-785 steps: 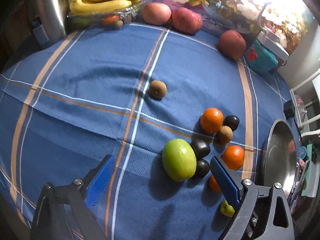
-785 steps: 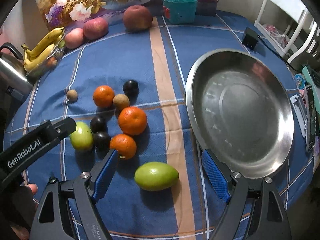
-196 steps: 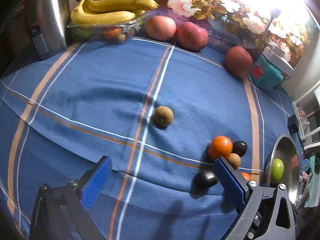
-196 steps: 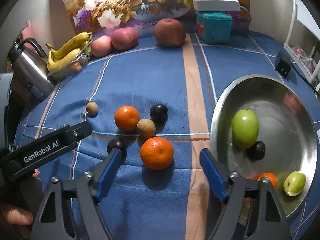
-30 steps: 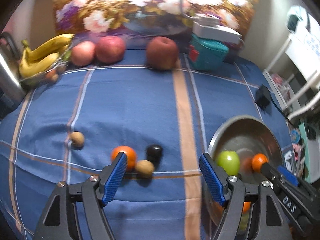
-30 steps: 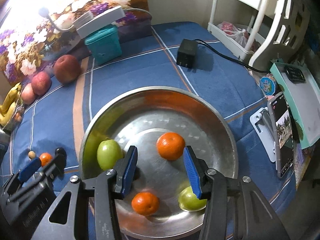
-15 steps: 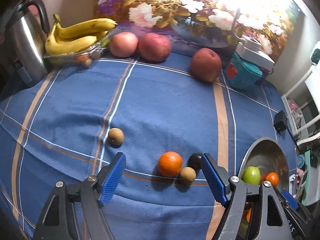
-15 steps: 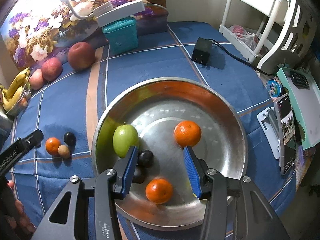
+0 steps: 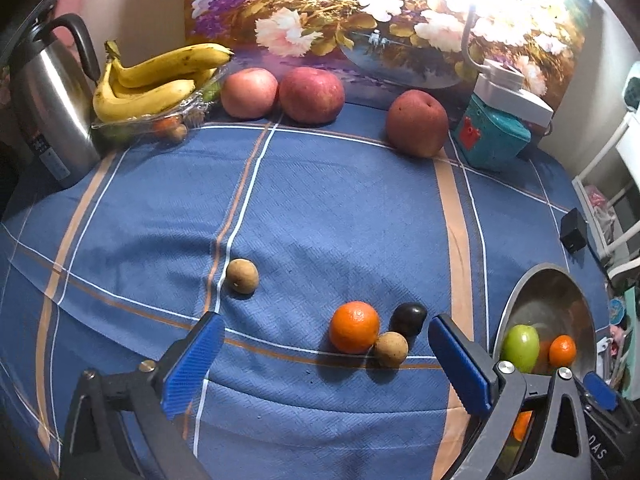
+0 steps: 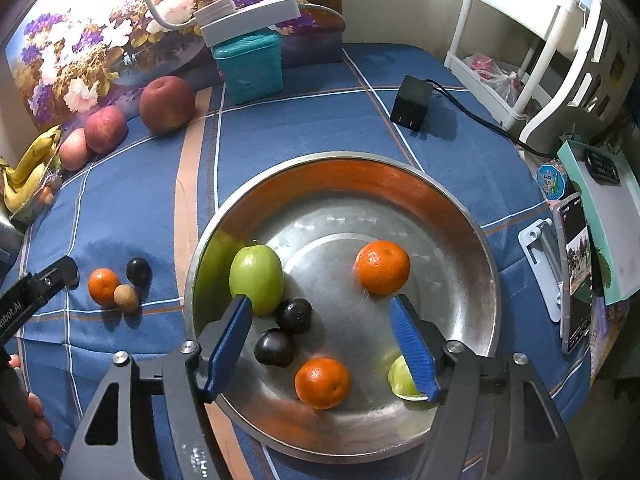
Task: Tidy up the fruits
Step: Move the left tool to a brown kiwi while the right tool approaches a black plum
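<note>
A steel bowl (image 10: 472,240) on the blue cloth holds a green apple (image 10: 256,274), two oranges (image 10: 382,267), two dark plums (image 10: 294,314) and a second green fruit (image 10: 402,376). My right gripper (image 10: 324,344) is open and empty above the bowl. On the cloth lie an orange (image 9: 354,327), a dark plum (image 9: 408,319), a brown fruit (image 9: 391,349) and another brown fruit (image 9: 241,275) apart to the left. My left gripper (image 9: 320,364) is open and empty, just in front of the orange. The bowl (image 9: 560,288) is at its right.
At the back stand a kettle (image 9: 48,108), bananas on a clear tray (image 9: 152,80), three red apples (image 9: 312,94), a teal box with a lamp (image 9: 496,136) and a flower picture. A black charger (image 10: 412,104), a phone (image 10: 576,272) and a white rack (image 10: 540,40) are at the right.
The left gripper has moved forward toward the loose orange, plum and brown fruit. The right gripper has widened over the bowl; the released orange sits in the bowl.
</note>
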The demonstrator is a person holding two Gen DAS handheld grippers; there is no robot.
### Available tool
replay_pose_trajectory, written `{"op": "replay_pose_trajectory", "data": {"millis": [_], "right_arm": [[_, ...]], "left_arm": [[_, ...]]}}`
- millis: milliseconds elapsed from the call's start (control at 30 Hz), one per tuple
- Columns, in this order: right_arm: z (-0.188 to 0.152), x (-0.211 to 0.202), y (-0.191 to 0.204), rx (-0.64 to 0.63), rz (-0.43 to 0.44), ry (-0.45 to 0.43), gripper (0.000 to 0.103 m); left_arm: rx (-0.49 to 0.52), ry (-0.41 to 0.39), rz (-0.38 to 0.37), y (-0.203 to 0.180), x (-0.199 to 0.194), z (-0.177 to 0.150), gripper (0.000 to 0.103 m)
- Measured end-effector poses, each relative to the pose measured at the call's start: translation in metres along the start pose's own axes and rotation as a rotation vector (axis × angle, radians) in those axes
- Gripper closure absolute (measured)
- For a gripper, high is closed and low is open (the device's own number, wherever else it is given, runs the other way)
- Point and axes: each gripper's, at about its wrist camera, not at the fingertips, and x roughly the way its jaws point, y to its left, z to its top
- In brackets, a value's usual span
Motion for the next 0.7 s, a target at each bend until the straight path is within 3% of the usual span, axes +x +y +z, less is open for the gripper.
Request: {"op": "replay_pose_trajectory", "data": {"millis": [300, 367, 433, 700], "right_arm": [[0.0004, 0.0005, -0.0024, 0.007, -0.001, 0.002, 0.028], [0.0002, 0.0005, -0.0024, 0.005, -0.003, 0.000, 0.027], [0.0003, 0.0005, -0.0026, 0.004, -0.003, -0.007, 0.015], [-0.0002, -0.0016, -0.0021, 0.002, -0.011, -0.037, 0.013]], "left_arm": [[0.019, -0.009, 0.022, -0.0020, 0.0002, -0.0022, 0.000], [0.019, -0.004, 0.017, -0.0016, 0.0008, -0.0024, 0.000], [0.023, -0.001, 0.017, -0.0014, 0.0014, -0.0025, 0.000], [0.045, 0.006, 0.019, -0.0042, 0.0025, -0.0032, 0.000]]}}
